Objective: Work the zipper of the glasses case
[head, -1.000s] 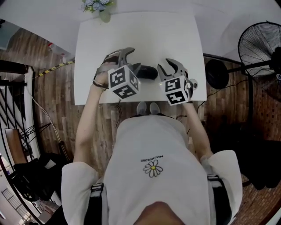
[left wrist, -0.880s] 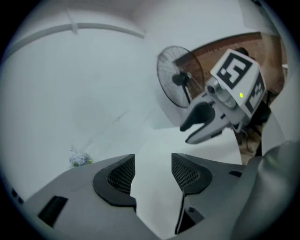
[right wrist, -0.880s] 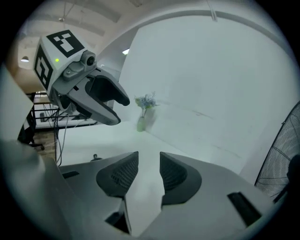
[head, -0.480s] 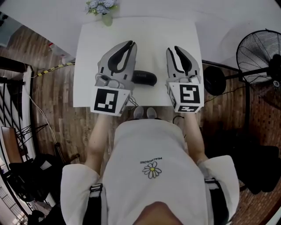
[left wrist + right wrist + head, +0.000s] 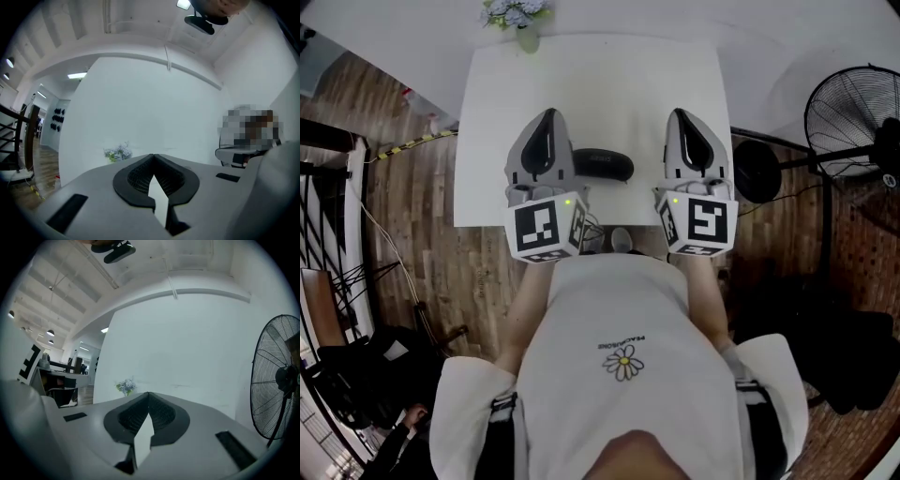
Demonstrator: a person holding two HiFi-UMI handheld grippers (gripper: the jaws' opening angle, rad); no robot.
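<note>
Left gripper (image 5: 548,115): held above the front-left of the bench (image 5: 600,75), pointing level; its own view shows only wall and the flower vase (image 5: 116,153); jaws have just been closing, tips now meet, nothing between them.

Glasses case (image 5: 604,166): dark, lying flat on the bench near the front edge, between the two grippers and touched by neither; zipper and slider are too small to read, so can't tell if it's zipped or open.

Right gripper (image 5: 682,115): same pose at front-right; jaws have just been closing too, tips together, empty; fan (image 5: 855,103) stands off beyond it.

Step in hand, my read: nothing is acting on the case; both tools are clear of it. That fits two stages: zipper run yet to come, or run finished and case lying as left; can't pick. If more zipper work follows, it'd need one set of jaws steadying the case body and the other on the small pull tab; the tab's location needs a closer look.
</note>
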